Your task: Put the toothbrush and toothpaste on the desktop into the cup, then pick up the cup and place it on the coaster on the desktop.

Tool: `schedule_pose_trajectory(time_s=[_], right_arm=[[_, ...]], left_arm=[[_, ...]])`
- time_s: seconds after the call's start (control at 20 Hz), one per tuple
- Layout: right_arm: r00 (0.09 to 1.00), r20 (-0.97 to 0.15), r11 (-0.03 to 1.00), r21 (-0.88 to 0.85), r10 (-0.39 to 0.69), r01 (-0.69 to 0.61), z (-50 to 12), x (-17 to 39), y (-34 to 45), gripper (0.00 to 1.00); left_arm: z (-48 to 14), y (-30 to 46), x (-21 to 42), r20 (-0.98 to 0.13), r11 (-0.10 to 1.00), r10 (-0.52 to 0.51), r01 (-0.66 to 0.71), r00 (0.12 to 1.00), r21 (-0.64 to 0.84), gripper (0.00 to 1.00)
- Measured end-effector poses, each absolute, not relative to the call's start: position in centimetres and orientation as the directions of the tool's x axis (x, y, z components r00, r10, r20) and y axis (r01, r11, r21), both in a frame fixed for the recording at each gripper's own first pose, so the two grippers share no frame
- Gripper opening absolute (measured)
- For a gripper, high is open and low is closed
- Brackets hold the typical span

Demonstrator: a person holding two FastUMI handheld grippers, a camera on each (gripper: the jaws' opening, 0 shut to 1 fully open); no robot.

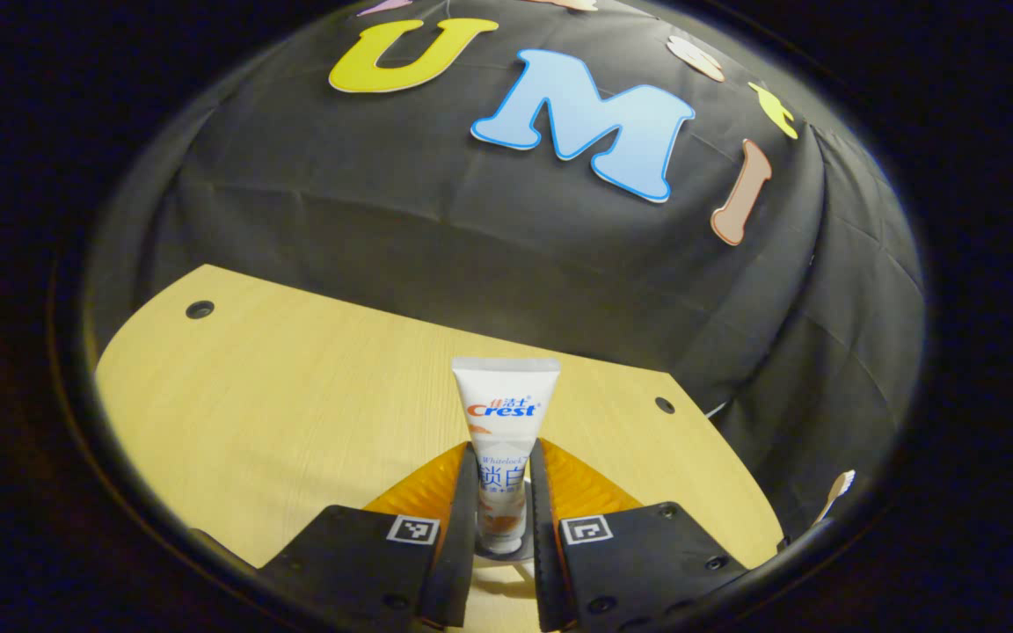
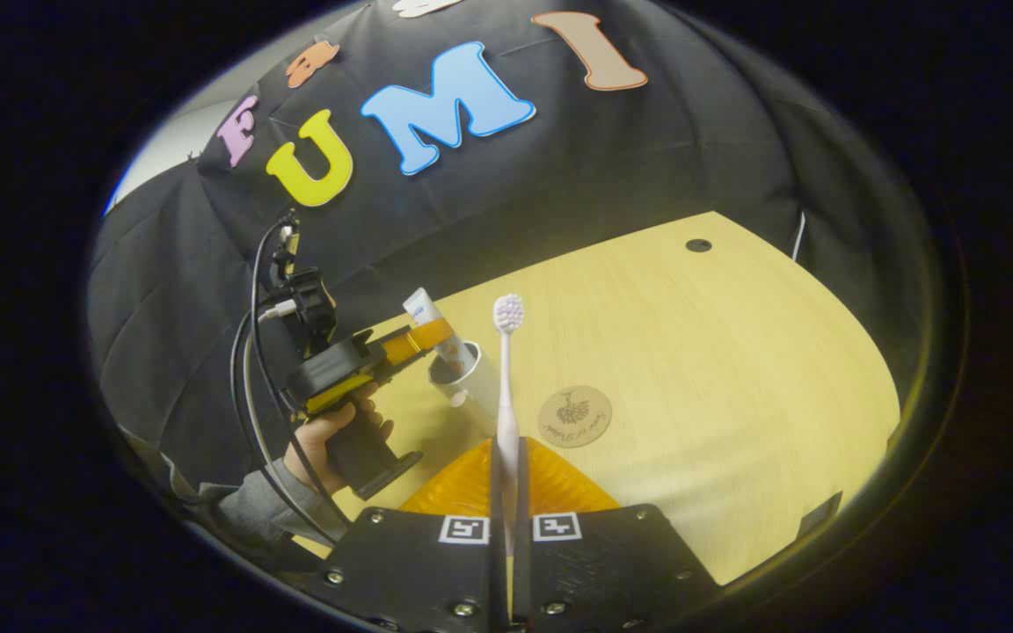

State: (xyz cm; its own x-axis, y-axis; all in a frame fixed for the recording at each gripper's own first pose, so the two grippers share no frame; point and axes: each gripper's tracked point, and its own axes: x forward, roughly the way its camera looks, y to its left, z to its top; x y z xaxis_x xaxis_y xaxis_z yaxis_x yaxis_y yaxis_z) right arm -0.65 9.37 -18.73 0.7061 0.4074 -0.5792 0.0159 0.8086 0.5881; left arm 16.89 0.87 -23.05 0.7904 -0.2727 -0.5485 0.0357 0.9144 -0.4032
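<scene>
The toothpaste tube carries the brand name "Crest" in blue and red letters, with small Chinese characters above it, the faint word "Whitelock" lower down, and large blue Chinese characters beneath. The coaster bears a line of script too small to read.

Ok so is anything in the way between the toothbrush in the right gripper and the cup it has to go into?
Partly. The toothpaste, clamped in the left hand-held gripper, is tilted into the cup mouth, taking up part of the opening. The toothbrush stands upright in the right hand-held gripper; nothing else visible lies between it and the cup.
</scene>
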Motion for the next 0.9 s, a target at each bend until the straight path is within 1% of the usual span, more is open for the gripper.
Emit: schedule_pose_trajectory(time_s=[0.05, 0.1, 0.15, 0.2, 0.25, 0.3, 0.35, 0.6, 0.75, 0.8, 0.85, 0.9], right_arm=[[0.707, -0.577, 0.808, 0.589, 0.408, 0.014, -18.7, -0.7, 9.3, 0.04], [0.708, -0.574, 0.807, 0.59, 0.411, 0.01, -18.6, -0.7, 9.3, 0.04], [0.71, -0.571, 0.806, 0.592, 0.413, 0.007, -18.5, -0.6, 9.3, 0.04], [0.71, -0.569, 0.806, 0.592, 0.415, 0.004, -18.6, -0.6, 9.3, 0.04], [0.711, -0.567, 0.805, 0.593, 0.417, 0.001, -18.5, -0.7, 9.2, 0.04], [0.712, -0.563, 0.804, 0.595, 0.419, -0.003, -18.5, -0.7, 9.4, 0.04], [0.714, -0.559, 0.803, 0.596, 0.422, -0.008, -18.4, -0.6, 9.3, 0.04], [0.732, -0.53, 0.803, 0.595, 0.428, -0.038, -17.4, 0.0, 9.0, 0.04], [0.745, -0.502, 0.795, 0.603, 0.44, -0.063, -16.6, 1.4, 9.0, 0.04], [0.748, -0.492, 0.793, 0.605, 0.446, -0.074, -16.6, 2.5, 9.5, 0.04], [0.75, -0.483, 0.791, 0.606, 0.451, -0.086, -16.5, 3.3, 9.8, 0.04], [0.753, -0.474, 0.79, 0.605, 0.457, -0.098, -16.3, 4.0, 10.1, 0.04]], left_arm=[[-23.1, 0.8, 16.7, -0.548, 0.911, -0.271, 0.028, 0.791, -0.411, 0.34], [-22.8, 0.8, 16.2, -0.55, 0.906, -0.278, 0.025, 0.788, -0.422, 0.45], [-22.5, 0.9, 15.9, -0.543, 0.905, -0.276, 0.024, 0.793, -0.425, 0.64], [-22.2, 1.1, 16.0, -0.536, 0.906, -0.27, 0.022, 0.8, -0.424, 0.51], [-21.9, 1.0, 15.9, -0.53, 0.902, -0.277, 0.028, 0.802, -0.43, 0.63], [-21.7, 1.1, 15.7, -0.532, 0.904, -0.269, 0.02, 0.803, -0.426, 0.7], [-21.6, 1.2, 15.5, -0.533, 0.903, -0.268, 0.017, 0.803, -0.428, 0.87], [-21.3, 2.0, 14.2, -0.543, 0.901, -0.245, -0.017, 0.803, -0.433, 0.86], [-20.7, 2.3, 13.4, -0.545, 0.909, -0.234, -0.018, 0.805, -0.417, 0.86], [-20.6, 2.5, 13.1, -0.548, 0.912, -0.231, -0.017, 0.804, -0.41, 0.94], [-20.4, 2.7, 12.9, -0.55, 0.915, -0.225, -0.019, 0.804, -0.403, 0.96], [-20.3, 2.8, 12.7, -0.551, 0.917, -0.223, -0.019, 0.804, -0.399, 0.96]])
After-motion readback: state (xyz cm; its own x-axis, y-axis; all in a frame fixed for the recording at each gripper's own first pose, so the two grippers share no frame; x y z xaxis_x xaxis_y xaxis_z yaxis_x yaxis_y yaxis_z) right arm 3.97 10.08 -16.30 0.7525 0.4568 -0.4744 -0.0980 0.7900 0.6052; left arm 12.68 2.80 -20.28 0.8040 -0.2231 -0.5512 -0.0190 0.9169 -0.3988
